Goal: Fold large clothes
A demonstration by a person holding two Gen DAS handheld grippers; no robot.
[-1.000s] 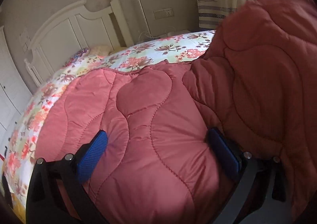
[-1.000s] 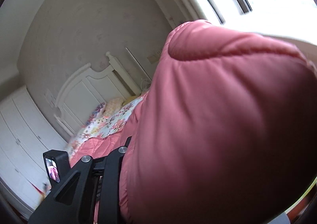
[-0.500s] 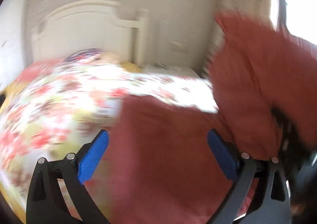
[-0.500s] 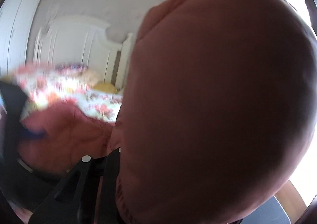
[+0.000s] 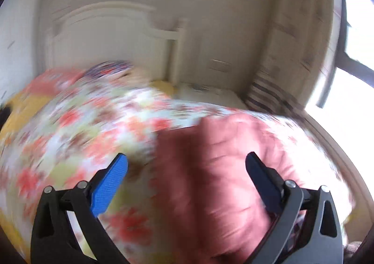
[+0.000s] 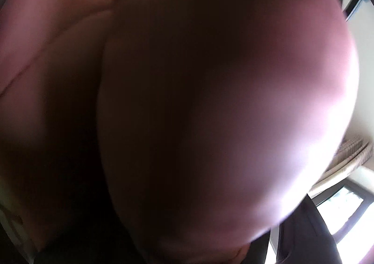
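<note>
A pink quilted padded garment (image 5: 217, 170) lies on the floral bedsheet (image 5: 93, 135), blurred by motion. My left gripper (image 5: 187, 165) is open above it, with blue pads (image 5: 109, 182) wide apart and the garment's left edge between them. In the right wrist view the same pink garment (image 6: 210, 100) fills nearly the whole frame, pressed close to the lens. It hides my right gripper's fingers, so their state cannot be seen.
A white headboard (image 5: 105, 37) stands at the far end of the bed against a beige wall. A striped curtain (image 5: 280, 91) and a bright window (image 5: 350, 77) are at the right. Yellow bedding (image 5: 23, 105) shows at the left edge.
The left gripper has swung left, bringing more floral sheet into view while the garment shifted right. The right camera has turned, and the garment now covers its view and hides the fingers.
</note>
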